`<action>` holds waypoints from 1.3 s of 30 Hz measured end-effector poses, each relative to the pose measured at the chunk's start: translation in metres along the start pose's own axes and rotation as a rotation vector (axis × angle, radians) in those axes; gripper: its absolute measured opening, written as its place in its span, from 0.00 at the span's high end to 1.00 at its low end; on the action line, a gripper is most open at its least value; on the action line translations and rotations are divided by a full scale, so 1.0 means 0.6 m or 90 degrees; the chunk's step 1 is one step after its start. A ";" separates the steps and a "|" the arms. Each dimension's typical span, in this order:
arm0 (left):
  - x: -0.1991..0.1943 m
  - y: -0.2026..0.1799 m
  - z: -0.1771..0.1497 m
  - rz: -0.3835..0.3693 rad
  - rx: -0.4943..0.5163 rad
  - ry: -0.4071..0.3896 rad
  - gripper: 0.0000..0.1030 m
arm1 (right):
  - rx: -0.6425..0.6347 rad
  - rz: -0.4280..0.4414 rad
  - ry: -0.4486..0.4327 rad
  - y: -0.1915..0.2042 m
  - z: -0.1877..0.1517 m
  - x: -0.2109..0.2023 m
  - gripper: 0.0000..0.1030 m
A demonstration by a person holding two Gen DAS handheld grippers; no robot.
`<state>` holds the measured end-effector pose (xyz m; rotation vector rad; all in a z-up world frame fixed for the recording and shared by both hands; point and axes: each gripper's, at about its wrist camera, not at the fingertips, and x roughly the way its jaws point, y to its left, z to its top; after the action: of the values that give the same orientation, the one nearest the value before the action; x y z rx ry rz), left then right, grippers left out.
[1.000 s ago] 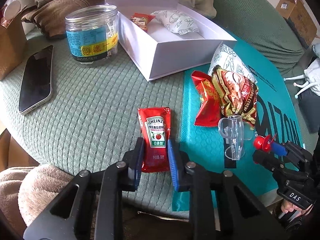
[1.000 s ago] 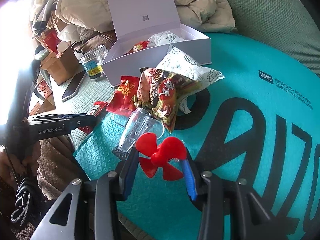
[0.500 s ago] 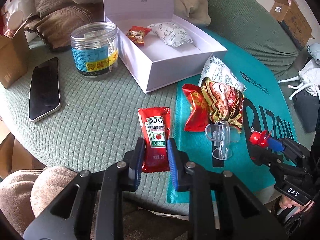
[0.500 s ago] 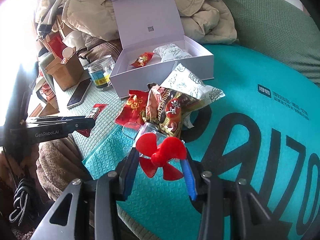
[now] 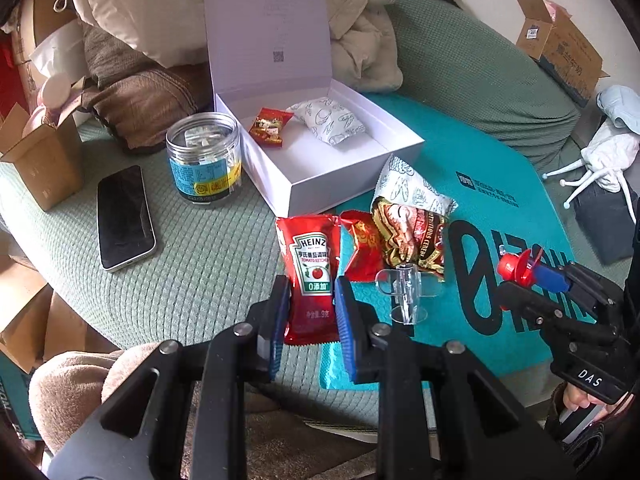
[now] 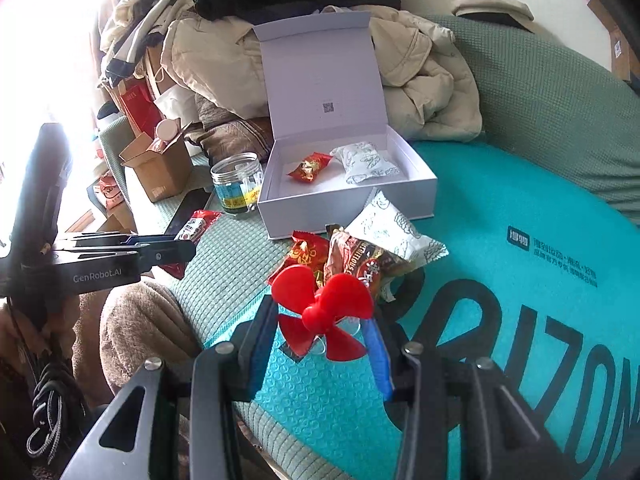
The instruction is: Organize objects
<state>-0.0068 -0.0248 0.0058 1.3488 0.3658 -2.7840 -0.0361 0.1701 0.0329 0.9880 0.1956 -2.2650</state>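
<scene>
1. The left gripper (image 5: 310, 312) has its fingers clamped on the lower part of a ketchup sachet (image 5: 310, 276), held clear of the green cushion (image 5: 200, 264). The sachet is slick and pinched only low down, so I'd worry it could flop or slide out on the way to the white box (image 5: 340, 184).
2. The right gripper (image 6: 322, 338) has its fingers closed on a red propeller (image 6: 322, 312). The blades look thin, and the grip seems to fall on their edges; it could twist or pop free if jolted.
3. Both grippers are near each other above the teal mat (image 6: 520, 240). Heading for the same box together, they could knock fingers or clip its upright lid (image 6: 320, 80).
4. A clear plastic piece (image 5: 404, 296) stands on the mat just beside the loose snack packets (image 5: 408, 232); a low pass could tip it.
5. The white box is open, holding one small red candy packet (image 5: 270, 130) and a white printed pouch (image 5: 330, 126), with plenty of free room.
6. The clear jar (image 5: 204, 160) beside it has no lid on and holds small wrapped packets; I can't tell what they are.
7. A brown carton (image 5: 40, 164) stands open beyond a phone (image 5: 124, 216); its contents are unclear.
</scene>
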 end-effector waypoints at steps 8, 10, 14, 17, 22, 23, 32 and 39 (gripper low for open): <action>-0.075 -0.039 0.014 0.002 0.036 -0.057 0.79 | -0.011 0.008 -0.038 0.009 0.019 -0.059 0.59; -0.091 -0.052 0.019 0.007 0.051 -0.073 0.79 | -0.015 0.014 -0.049 0.011 0.023 -0.074 0.59; -0.109 -0.073 0.027 0.002 0.066 -0.087 0.79 | -0.025 0.018 -0.064 0.013 0.033 -0.098 0.59; -0.113 -0.080 0.034 -0.008 0.064 -0.086 0.79 | -0.026 0.020 -0.069 0.009 0.040 -0.112 0.59; -0.115 -0.093 0.045 -0.011 0.078 -0.090 0.79 | -0.032 0.015 -0.079 0.004 0.049 -0.125 0.59; -0.114 -0.095 0.047 -0.010 0.080 -0.091 0.79 | -0.032 0.019 -0.081 0.002 0.049 -0.126 0.59; -0.101 -0.107 0.074 -0.003 0.091 -0.089 0.79 | -0.027 0.025 -0.086 -0.015 0.063 -0.120 0.59; -0.081 -0.101 0.100 -0.001 0.092 -0.076 0.79 | -0.022 0.036 -0.083 -0.026 0.084 -0.098 0.59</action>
<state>-0.0304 0.0171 0.0917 1.1997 0.1641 -2.9252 -0.0465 0.1930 0.1080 0.8155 0.1485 -2.2575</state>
